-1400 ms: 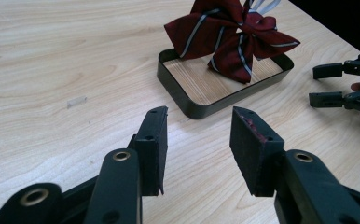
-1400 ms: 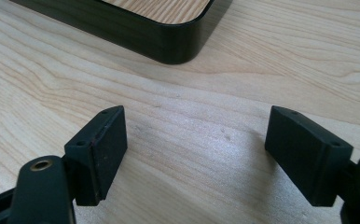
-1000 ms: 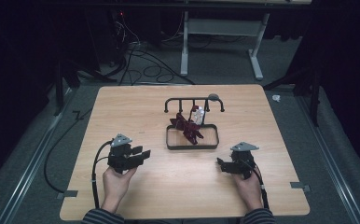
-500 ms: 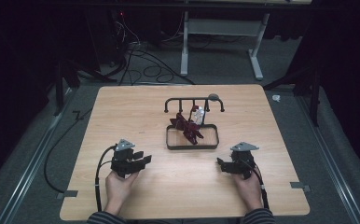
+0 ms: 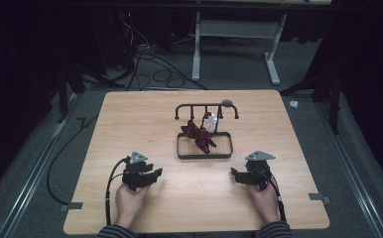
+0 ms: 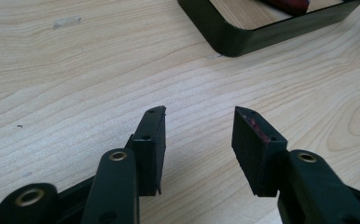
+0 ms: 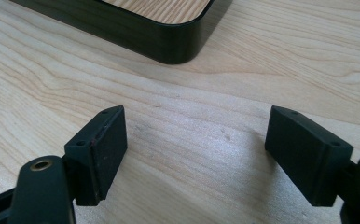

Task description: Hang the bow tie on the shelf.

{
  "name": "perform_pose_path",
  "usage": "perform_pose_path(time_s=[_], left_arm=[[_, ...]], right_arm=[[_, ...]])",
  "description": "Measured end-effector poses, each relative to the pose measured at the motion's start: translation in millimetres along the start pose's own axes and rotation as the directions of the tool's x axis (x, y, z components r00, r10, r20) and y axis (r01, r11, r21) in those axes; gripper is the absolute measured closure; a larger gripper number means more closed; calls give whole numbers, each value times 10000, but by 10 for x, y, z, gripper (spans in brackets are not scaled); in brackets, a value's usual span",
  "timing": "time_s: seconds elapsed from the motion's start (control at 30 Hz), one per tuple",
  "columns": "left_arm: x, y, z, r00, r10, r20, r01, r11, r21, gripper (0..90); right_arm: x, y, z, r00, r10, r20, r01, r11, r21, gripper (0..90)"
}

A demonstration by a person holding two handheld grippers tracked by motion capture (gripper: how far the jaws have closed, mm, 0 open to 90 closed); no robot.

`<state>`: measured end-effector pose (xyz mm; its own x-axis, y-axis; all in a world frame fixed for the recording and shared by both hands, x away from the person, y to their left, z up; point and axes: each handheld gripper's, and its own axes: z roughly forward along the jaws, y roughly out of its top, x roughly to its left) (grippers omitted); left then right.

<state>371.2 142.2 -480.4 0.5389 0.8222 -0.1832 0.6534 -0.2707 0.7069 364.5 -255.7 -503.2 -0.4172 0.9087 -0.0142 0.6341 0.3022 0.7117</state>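
Table (image 5: pixel 130 124): tray (image 5: pixel 204 154) w/ maroon item (image 5: pixel 198 136) (unclear), both cropped in gripper views.

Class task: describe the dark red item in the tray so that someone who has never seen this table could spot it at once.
Start at the wooden table and find the black tray near its middle, under a black rail of hooks. The dark red item slants down from that rail into the tray; beside a small pale object, it alone is red.

We see a light wooden table (image 5: pixel 130 119) standing on a grey floor (image 5: pixel 31 163) in a dark room, with black curtains closing off the sides. Beyond the table, tangled cables (image 5: pixel 147 62) lie on the floor beside the white legs of a desk frame (image 5: pixel 274 54).
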Motion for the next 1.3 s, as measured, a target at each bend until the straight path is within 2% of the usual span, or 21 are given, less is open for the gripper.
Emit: perform_pose_path(time_s=[0.2, 1.07, 1.3], left_arm=[[-8, -34, 65, 9993, 199, -330, -197, 9998, 65, 542], [-4, -117, 158, 9955, 413, -857, -418, 9991, -35, 530], [-48, -130, 178, 9906, 842, -1081, -851, 9964, -35, 499]], right_arm=[[0, 0, 0, 10000, 1, 2, -1, 10000, 1, 218], [0, 0, 0, 10000, 4, 3, -4, 10000, 0, 218], [0, 0, -1, 10000, -2, 2, 2, 10000, 17, 218]])
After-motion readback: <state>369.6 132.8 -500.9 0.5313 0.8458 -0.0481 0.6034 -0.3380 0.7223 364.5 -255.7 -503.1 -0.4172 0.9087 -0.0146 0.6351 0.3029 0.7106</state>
